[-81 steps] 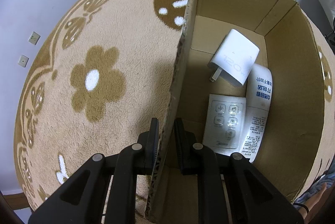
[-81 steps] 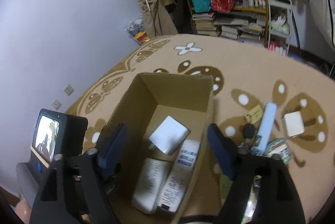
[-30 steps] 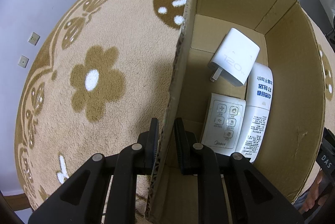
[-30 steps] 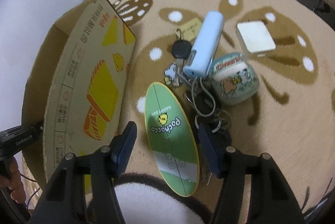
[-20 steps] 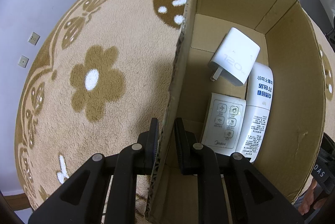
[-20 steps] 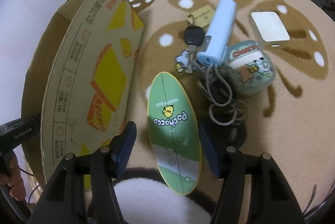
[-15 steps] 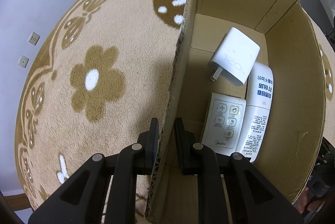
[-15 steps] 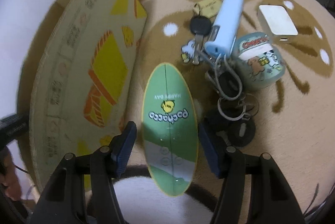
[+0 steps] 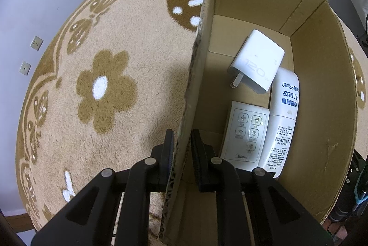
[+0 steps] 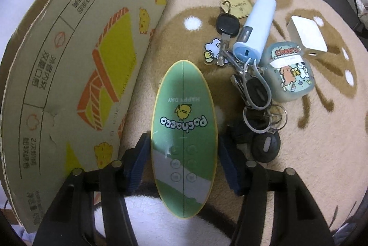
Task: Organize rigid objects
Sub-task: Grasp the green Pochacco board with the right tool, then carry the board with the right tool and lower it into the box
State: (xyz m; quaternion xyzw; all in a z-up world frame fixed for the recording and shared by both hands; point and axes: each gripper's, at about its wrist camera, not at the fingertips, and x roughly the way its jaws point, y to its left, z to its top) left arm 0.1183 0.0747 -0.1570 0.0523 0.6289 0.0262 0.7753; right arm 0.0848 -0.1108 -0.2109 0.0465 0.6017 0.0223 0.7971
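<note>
The white charger [image 9: 256, 64] in the box says "120W". The flat white remote [image 9: 245, 131] says "Midea" at its bottom. The green oval remote [image 10: 184, 131] says "HAPPY DAY" and "Pochacco", upside down. The little round case [image 10: 288, 72] says "Cheers".

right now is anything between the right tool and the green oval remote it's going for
Nothing visible. The right tool is open and already straddles the green remote on the rug, one finger on each side. The keys lie just right of the right finger, and the box stands to the left.
</note>
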